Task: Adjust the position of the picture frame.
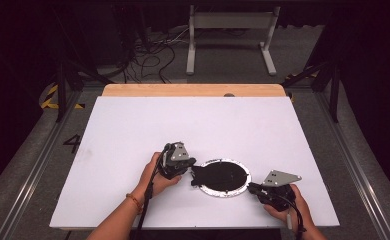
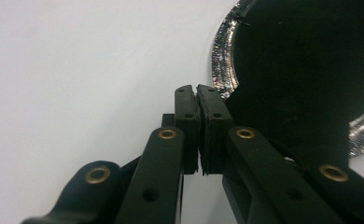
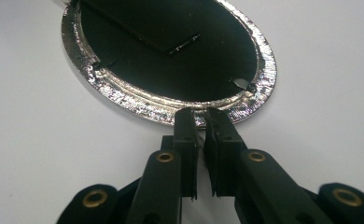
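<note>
A round foil dish (image 1: pixel 214 192) with a shiny crinkled rim (image 3: pixel 138 106) lies on the white table (image 1: pixel 133 130), near the front. A black sheet (image 1: pixel 224 176) covers its middle. One flap of the black sheet (image 2: pixel 283 116) comes out over the dish's left rim, and my left gripper (image 1: pixel 192 165) (image 2: pixel 198 93) is shut on that flap's edge. At the dish's right front, my right gripper (image 1: pixel 250 187) (image 3: pixel 203 114) is pinched on the foil rim. In the right gripper view a folded part of the sheet (image 3: pixel 143 28) lies across the far half of the dish.
The white table top spreads wide to the left, right and back of the dish. A wooden strip (image 1: pixel 193 90) runs along its far edge. Beyond it on the floor are cables (image 1: pixel 153 60) and a white stand (image 1: pixel 230 22).
</note>
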The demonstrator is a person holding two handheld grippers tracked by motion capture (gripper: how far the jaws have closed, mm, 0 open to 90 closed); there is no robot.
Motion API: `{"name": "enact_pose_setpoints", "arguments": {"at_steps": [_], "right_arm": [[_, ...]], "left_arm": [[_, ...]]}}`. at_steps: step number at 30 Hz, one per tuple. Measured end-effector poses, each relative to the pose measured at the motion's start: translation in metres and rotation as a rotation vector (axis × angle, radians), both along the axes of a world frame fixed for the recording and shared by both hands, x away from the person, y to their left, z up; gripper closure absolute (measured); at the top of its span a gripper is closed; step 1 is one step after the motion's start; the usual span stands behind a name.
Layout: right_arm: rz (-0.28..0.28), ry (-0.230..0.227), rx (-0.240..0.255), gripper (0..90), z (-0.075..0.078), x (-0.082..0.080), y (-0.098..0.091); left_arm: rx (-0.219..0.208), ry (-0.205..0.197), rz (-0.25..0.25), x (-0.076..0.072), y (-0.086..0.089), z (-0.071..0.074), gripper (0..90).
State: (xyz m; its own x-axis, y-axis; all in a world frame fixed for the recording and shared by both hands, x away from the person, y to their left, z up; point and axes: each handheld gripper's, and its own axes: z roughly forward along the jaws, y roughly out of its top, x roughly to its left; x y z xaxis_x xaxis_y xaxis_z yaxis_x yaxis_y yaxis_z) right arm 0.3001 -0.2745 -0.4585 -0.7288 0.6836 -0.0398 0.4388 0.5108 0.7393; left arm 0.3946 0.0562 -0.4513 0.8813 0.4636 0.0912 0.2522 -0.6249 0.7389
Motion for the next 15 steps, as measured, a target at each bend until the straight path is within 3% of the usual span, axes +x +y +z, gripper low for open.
{"name": "enact_pose_setpoints", "arguments": {"at_steps": [5, 8, 15], "right_arm": [[-0.002, -0.006, 0.008, 88.8, -0.001, 0.001, 0.003], [-0.002, -0.007, 0.003, 90.0, -0.001, 0.004, 0.006], [-0.011, -0.021, -0.013, 90.0, 0.0, 0.018, 0.012]], "left_arm": [[0.006, 0.002, -0.007, 0.002, -0.001, -0.001, 89.8], [0.031, 0.007, -0.001, 0.002, 0.001, -0.001, 90.0], [0.019, 0.05, 0.006, 0.001, 0.011, -0.001, 90.0]]}}
